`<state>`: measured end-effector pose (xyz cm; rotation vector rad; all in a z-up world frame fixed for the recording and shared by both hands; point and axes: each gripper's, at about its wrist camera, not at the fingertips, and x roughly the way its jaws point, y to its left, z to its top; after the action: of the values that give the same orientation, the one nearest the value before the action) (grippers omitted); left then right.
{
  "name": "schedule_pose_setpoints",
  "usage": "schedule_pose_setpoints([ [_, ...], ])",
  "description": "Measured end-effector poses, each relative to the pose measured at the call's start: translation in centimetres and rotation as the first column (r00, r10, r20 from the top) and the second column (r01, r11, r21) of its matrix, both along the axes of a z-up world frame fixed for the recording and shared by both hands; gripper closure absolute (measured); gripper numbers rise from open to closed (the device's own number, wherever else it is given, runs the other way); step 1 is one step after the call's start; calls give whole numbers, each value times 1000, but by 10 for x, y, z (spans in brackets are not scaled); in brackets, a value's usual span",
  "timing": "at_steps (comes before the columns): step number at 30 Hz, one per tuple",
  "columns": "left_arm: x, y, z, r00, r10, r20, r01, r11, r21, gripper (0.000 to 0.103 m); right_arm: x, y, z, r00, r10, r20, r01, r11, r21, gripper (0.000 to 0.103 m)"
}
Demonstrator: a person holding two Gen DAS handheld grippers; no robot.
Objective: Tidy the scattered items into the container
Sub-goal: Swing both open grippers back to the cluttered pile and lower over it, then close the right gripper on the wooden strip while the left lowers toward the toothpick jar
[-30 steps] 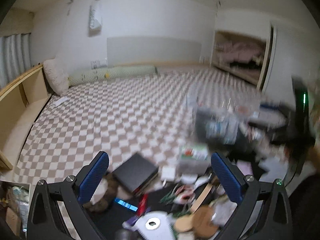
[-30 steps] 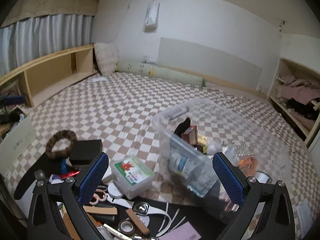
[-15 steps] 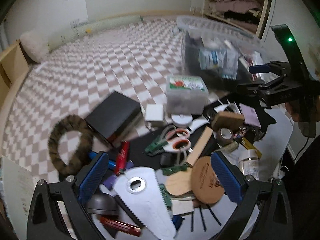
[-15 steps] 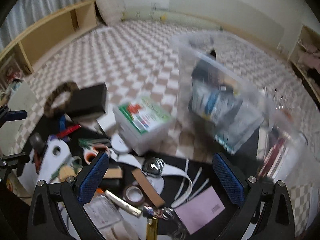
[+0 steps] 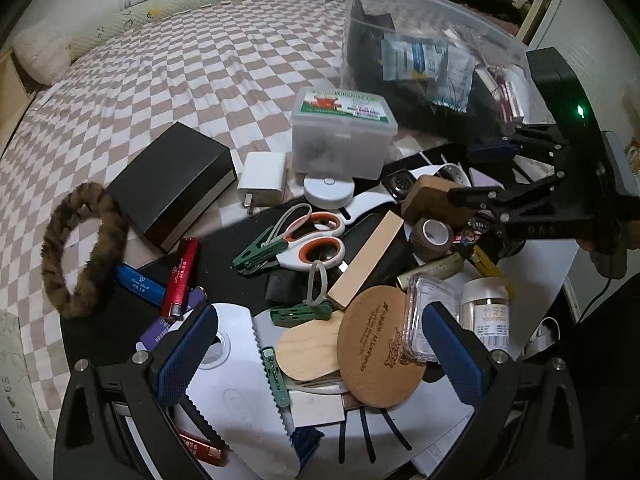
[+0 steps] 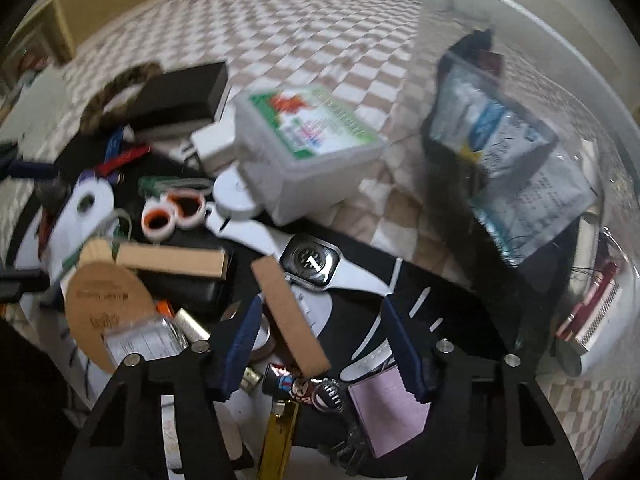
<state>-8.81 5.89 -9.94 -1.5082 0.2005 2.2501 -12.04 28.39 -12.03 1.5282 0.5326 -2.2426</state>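
Note:
Scattered items lie on a black mat beside a clear plastic bin [image 5: 440, 12] [image 6: 560, 80] that holds packets and dark things. My left gripper [image 5: 320, 352] is open, hanging over a round cork coaster [image 5: 376, 352] and a wooden oval [image 5: 308, 348]. My right gripper [image 6: 322, 352] [image 5: 480, 172] points down with its jaws closing. A brown wooden block [image 6: 288, 316] [image 5: 432, 196] lies between its fingers, near the left pad; the right pad stands clear of it. A smartwatch [image 6: 312, 262] lies just beyond.
A lidded clear box with a green label [image 5: 340, 136], a black box [image 5: 172, 188], a fur ring [image 5: 76, 248], a white charger [image 5: 262, 180], scissors [image 5: 316, 236], green clips, pens and a tape roll [image 5: 432, 236] crowd the mat. Checked bedding [image 5: 180, 60] stretches behind.
Both grippers have sunk and tipped downward, from facing the room to looking onto the pile. The right gripper's jaws have narrowed around the brown block.

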Motion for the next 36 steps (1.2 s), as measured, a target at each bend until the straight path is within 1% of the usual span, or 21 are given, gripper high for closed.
schedule_pose_setpoints([
  [4,1,1,-5,999,7,31,-7,1000,10,0,2,-6,-10,999,32,15,-32,999,35,43],
  [6,4,6,-5,999,-12,31,12,1000,10,0,1,-7,-15,999,40,27,-41,998,50,49],
  [7,6,9,-5,999,-25,30,25,1000,10,0,0,-8,-18,998,44,33,-46,997,58,56],
  [8,8,14,-5,999,-43,26,42,999,11,0,0,-9,-21,998,48,39,-50,997,66,61],
  [9,11,19,-4,998,-63,20,63,998,12,0,-1,-10,-24,998,52,45,-55,996,74,63],
  [11,17,28,-1,994,-105,9,105,994,14,0,-2,-10,-28,996,54,67,-59,995,77,71],
  [15,29,54,3,980,-199,-14,200,980,13,0,-3,-10,-28,995,51,86,-56,996,64,73],
  [18,37,71,3,966,-257,-24,257,966,4,0,-1,-9,-25,995,42,91,-47,997,57,79],
  [24,51,102,-6,938,-346,-8,345,938,-29,0,0,-5,-13,996,18,84,-20,1000,22,80],
  [28,59,121,-12,917,-400,-10,399,915,-58,0,-6,9,1,996,-37,81,40,998,-41,80],
  [30,62,129,-14,908,-419,-27,416,906,-80,2,-11,20,8,993,-73,89,80,994,-79,80],
  [33,62,140,-18,896,-444,-29,439,893,-98,2,-12,27,14,990,-115,81,123,987,-106,80],
  [35,62,147,-21,890,-456,-17,452,887,-94,10,-13,34,22,987,-142,73,150,981,-126,80],
  [36,61,151,-24,886,-463,-7,460,883,-95,18,-13,34,25,985,-155,72,164,977,-136,80],
])
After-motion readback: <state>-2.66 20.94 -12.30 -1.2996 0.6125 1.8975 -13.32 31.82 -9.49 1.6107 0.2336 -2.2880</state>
